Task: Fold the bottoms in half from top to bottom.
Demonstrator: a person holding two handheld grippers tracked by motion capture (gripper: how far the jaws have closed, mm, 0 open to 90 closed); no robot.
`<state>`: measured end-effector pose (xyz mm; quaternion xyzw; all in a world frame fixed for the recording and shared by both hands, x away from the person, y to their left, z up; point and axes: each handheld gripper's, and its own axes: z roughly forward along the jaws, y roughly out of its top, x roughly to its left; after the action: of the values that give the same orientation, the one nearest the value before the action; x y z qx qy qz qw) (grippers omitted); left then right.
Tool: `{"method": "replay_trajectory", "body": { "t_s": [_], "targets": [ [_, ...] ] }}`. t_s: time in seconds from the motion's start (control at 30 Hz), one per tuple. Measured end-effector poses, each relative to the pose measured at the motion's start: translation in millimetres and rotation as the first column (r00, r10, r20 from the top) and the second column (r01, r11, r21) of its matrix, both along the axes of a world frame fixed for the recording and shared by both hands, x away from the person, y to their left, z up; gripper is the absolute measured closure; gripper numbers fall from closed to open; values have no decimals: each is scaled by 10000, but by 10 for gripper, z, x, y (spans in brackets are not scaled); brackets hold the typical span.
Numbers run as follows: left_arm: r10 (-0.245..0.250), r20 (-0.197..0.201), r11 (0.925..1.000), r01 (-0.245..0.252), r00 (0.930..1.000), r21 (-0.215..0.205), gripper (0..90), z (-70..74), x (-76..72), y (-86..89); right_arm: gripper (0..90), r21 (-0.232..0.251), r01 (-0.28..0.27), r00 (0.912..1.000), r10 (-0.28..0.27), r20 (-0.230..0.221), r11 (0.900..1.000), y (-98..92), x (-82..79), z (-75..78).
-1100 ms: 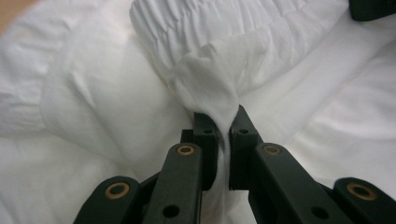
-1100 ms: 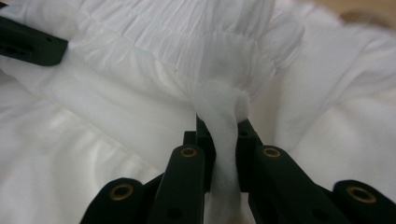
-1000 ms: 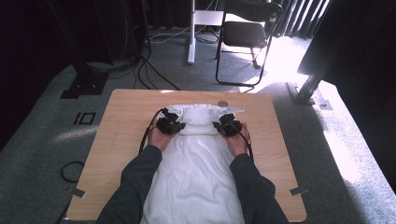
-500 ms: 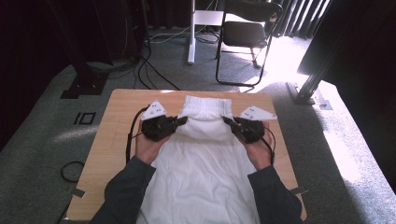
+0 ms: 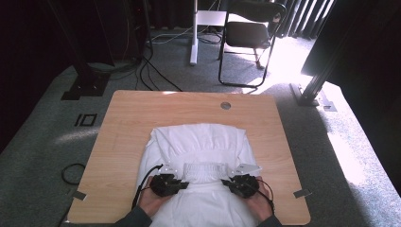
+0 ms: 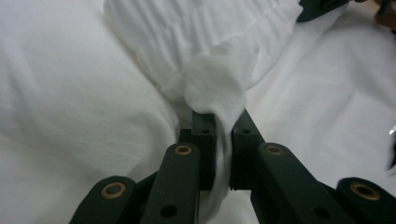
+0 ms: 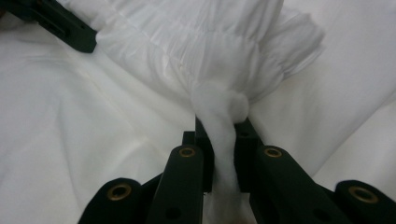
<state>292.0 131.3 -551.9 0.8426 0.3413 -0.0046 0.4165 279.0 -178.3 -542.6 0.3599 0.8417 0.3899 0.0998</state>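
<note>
we start from the white garment [image 5: 198, 170], spread on the wooden table [image 5: 123, 118] and already folded over itself. its gathered, elastic-looking band [image 5: 202, 171] lies as a short strip running 9 to 3 o'clock across the near half of the cloth, with the doubled-over fold bulging toward 12 o'clock behind it. that left-right line is the axis that matters: we hold its two ends, one each.

in the left gripper view the left gripper [image 6: 223, 140] has its jaws drawn narrow, pinching a twisted tuft of the band [image 6: 215, 88] that rises straight out of them toward 12 o'clock. the right gripper view shows the same in mirror: the right gripper [image 7: 220, 140] is clamped tight on a rope of white cloth, and the ruffled band [image 7: 210, 42] spreads just beyond it toward 12 o'clock.

from the high view, the left gripper [image 5: 166, 183] sits at the 9 o'clock end of the band and the right gripper [image 5: 242, 184] at the 3 o'clock end, level with each other and close to the near table edge at 6 o'clock. neither hand is nearer; the band is taut-ish between them.

we judge that the next move must keep both hands parallel, so the band stays square to the table edge and the fold lands even.
</note>
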Motion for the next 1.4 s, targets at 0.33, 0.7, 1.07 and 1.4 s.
{"method": "replay_trajectory", "body": {
  "t_s": [0.33,0.7,1.07,1.4],
  "targets": [
    [589,535,9910,-648,9968,1167,836,96,516,115,846,390,388,9982,-369,-475,9985,221,336,-92],
    [2075,1202,9672,-2221,9708,1236,831,97,1285,47,845,160,1135,9933,-1131,-232,9934,362,1203,-71],
    [2646,1311,9608,-2729,9554,497,857,259,1455,-15,846,588,1682,9843,-1645,-634,9840,285,1614,45],
    [2445,3346,9583,-1740,9101,-2269,862,1271,1040,88,846,1962,1123,9583,-1584,2378,9741,83,1252,1063]
  ]
}}
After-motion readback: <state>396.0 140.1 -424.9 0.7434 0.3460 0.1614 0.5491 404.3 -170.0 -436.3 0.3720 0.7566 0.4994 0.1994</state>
